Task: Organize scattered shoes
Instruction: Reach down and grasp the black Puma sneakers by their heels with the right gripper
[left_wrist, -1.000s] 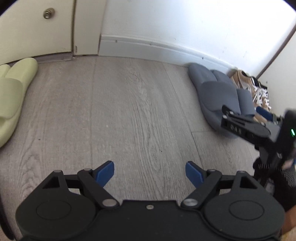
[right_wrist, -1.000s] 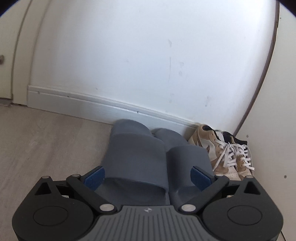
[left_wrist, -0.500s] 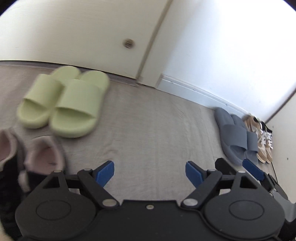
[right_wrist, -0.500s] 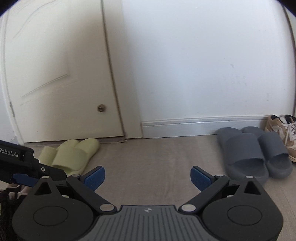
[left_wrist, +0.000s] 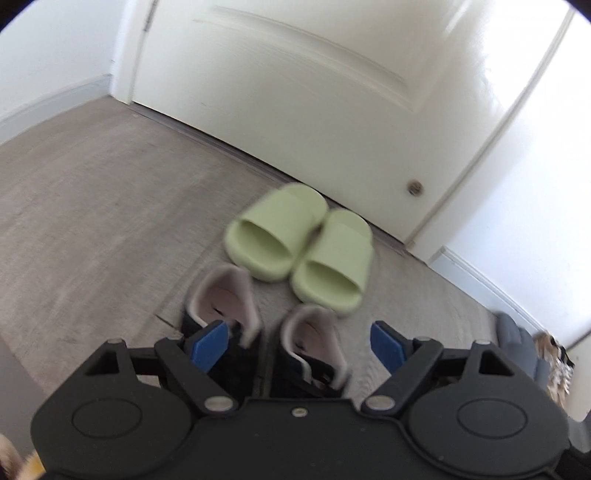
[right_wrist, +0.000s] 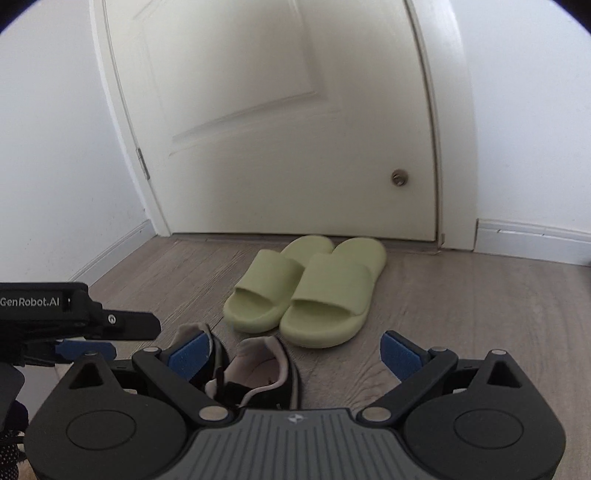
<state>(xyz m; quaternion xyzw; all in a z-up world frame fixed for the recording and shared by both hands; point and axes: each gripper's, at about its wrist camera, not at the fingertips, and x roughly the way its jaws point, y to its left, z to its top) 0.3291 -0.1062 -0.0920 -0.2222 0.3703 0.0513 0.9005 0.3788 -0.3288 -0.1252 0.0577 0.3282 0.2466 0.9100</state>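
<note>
Both grippers hang low over the floor (right_wrist: 461, 295), jaws spread wide and holding nothing, likely so each can drop onto one shoe. The left gripper (left_wrist: 301, 341) frames the black shoes (left_wrist: 225, 314), which stand side by side with their padded collars up (an easy edge to pinch). The right gripper (right_wrist: 295, 352) sits just beside it. The green slippers (right_wrist: 306, 291) lie paired beyond them by the door (right_wrist: 277, 110), probably next in line.

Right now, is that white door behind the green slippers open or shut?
Shut. The door sits flush in its frame, with no gap showing, and the green slippers lie just before it.
</note>
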